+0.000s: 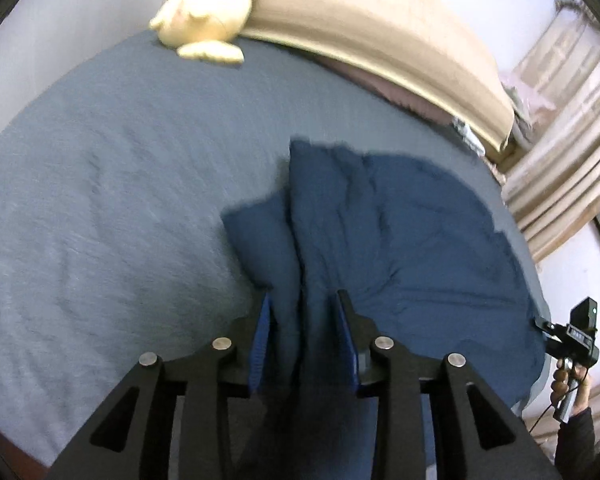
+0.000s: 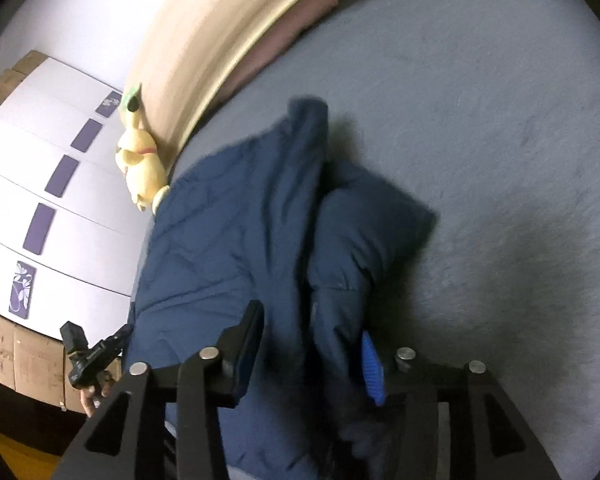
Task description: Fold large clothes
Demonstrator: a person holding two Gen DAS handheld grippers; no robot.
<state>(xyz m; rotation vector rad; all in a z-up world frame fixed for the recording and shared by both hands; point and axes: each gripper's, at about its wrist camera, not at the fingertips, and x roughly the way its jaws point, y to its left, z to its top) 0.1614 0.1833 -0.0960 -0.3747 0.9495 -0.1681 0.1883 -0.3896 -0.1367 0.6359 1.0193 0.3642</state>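
The jacket (image 1: 400,232), a dark blue padded one, lies on the grey bed (image 1: 100,200), toward the edge nearest the person, bunched and partly doubled over. A sleeve (image 1: 260,236) sticks out flat on the left side of the bulk in the left wrist view; in the right wrist view the other sleeve (image 2: 364,232) juts out toward the open sheet.

The left gripper (image 1: 304,304) has its 2 jaws partly spread, with a ridge of jacket cloth running between them. The pads do not look pressed onto it; a gap shows on both sides. The right gripper (image 2: 312,344) has its jaws spread wider, also straddling a fold of the jacket, the blue pad (image 2: 372,368) on one side standing clear of the cloth. So neither tong is pinching anything, as far as the pictures show, though the blur makes the contact hard to read.

My reading is that this is a letting-go at the end of 1 fold: the cloth is laid down and both grippers are freeing it. The jacket is not neat yet, with the sleeves out and the body lumpy.

The next move likely calls for drawing both grippers back clear without dragging the cloth, then picking fresh hold points, probably a sleeve or a far edge, for another fold. Padded cloth springs back, so a firm, deep pinch would help.

A yellow plush (image 1: 204,12) sits by the headboard (image 1: 380,28), well apart from the jacket.
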